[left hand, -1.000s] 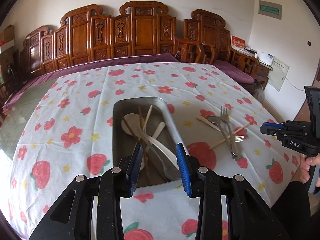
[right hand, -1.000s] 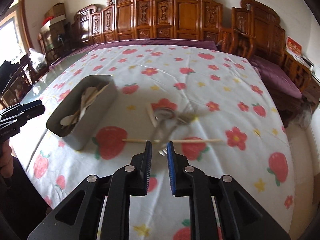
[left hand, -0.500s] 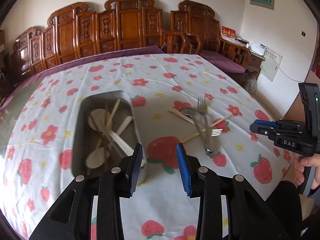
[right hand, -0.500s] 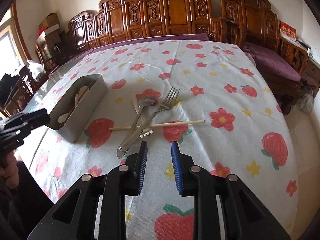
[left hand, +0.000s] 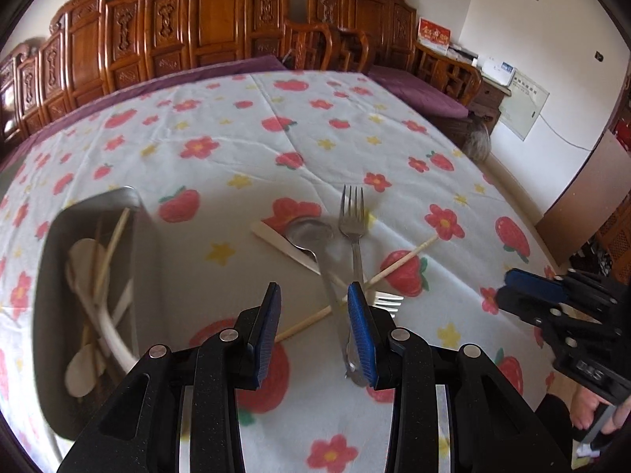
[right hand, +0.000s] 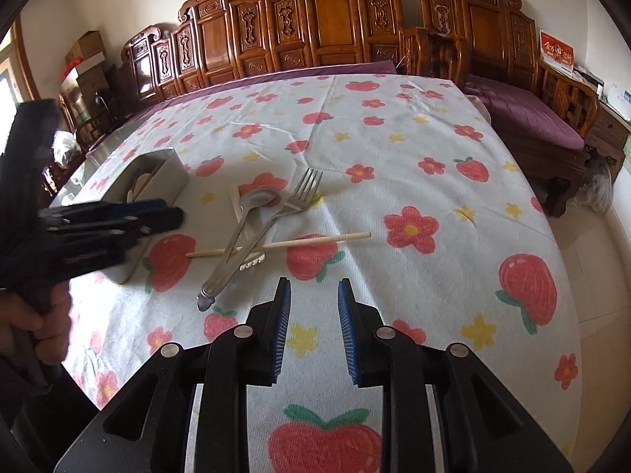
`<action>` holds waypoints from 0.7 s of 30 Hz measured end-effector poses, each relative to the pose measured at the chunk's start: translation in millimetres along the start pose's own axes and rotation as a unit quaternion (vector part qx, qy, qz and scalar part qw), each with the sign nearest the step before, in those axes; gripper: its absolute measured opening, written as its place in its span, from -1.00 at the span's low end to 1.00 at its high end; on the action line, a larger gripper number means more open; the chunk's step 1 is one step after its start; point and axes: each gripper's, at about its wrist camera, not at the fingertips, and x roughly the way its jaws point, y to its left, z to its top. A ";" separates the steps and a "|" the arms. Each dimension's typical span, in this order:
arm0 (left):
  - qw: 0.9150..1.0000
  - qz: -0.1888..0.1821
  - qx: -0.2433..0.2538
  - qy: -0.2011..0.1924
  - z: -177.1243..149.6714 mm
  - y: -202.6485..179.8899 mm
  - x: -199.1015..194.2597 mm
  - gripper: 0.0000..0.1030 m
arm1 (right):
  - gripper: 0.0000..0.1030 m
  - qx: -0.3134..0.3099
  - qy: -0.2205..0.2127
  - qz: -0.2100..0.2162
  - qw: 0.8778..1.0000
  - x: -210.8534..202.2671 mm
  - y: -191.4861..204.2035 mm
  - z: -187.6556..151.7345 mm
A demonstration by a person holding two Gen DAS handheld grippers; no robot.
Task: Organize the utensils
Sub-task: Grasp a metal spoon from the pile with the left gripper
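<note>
Both sets of jaws are standing apart, gripping nothing: left gripper (left hand: 313, 325) is hovering over the tablecloth (left hand: 244, 146), right gripper (right hand: 313, 329) is hanging back near the table edge. Metal tray (left hand: 130, 201) is sitting at 9 o'clock in the left wrist view, already holding several pale spoons and chopsticks, count unclear. Loose pile is lying right at the left fingertips, 12 to 1 o'clock: one chopstick (left hand: 398, 266) running crosswise, 8 to 2 o'clock; one flat wooden stick (left hand: 276, 241); one metal spoon (left hand: 315, 238); and two forks, one whole fork (left hand: 353, 218), one showing tines only (left hand: 388, 299). Spoon and fork handles are pointing back toward the left jaws, long axes roughly 12 to 6, spoon handle touching or just beside the right pad. From the right gripper the same pile is sitting at 11 o'clock, farther off. Judging left as the nearer arm for the next pick.
</note>
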 end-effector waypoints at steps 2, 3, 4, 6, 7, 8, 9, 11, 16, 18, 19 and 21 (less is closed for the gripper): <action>1.000 0.003 0.006 0.011 2.5 -4.9 16.2 -0.36 | -0.48 0.004 -0.004 0.000 1.000 -2.9 -1.7 2.1; 1.000 0.001 0.004 0.018 3.8 -5.2 24.3 -0.38 | -0.48 0.005 -0.005 0.002 1.000 -3.6 -2.5 2.6; 1.000 -0.002 0.000 0.025 4.6 -4.4 30.3 -0.42 | -0.48 0.007 -0.005 0.003 1.000 -4.0 -2.9 3.2; 0.999 -0.005 -0.014 0.044 6.4 -1.2 47.6 -0.51 | -0.48 0.006 -0.004 0.001 1.000 -3.4 -3.2 3.3; 0.999 -0.007 -0.016 0.049 6.4 -0.2 52.5 -0.56 | -0.48 0.005 -0.003 0.001 1.000 -2.6 -2.8 3.1; 0.998 -0.011 -0.020 0.056 6.2 1.2 58.4 -0.62 | -0.48 0.005 -0.002 0.002 1.000 -1.9 -2.3 2.9; 0.998 -0.022 -0.027 0.059 5.9 3.9 63.8 -0.63 | -0.48 0.005 -0.001 0.002 1.000 -1.5 -2.3 2.9; 0.997 -0.036 -0.041 0.059 6.7 8.8 66.4 -0.65 | -0.48 0.005 0.000 0.004 1.000 -0.5 -2.0 2.3; 0.994 -0.064 -0.058 0.068 9.4 13.6 70.0 -0.77 | -0.48 0.003 0.005 0.006 1.000 2.8 0.2 -0.6; 0.994 -0.068 -0.057 0.070 9.1 11.7 69.7 -0.86 | -0.48 0.000 0.007 0.004 1.000 3.8 1.4 -1.4; 0.994 -0.066 -0.055 0.070 9.2 10.9 69.5 -0.87 | -0.48 0.000 0.007 0.004 1.000 4.1 1.6 -1.5; 0.994 -0.065 -0.051 0.070 8.5 8.0 69.1 -0.88 | -0.48 -0.001 0.008 0.003 1.000 4.7 2.1 -1.6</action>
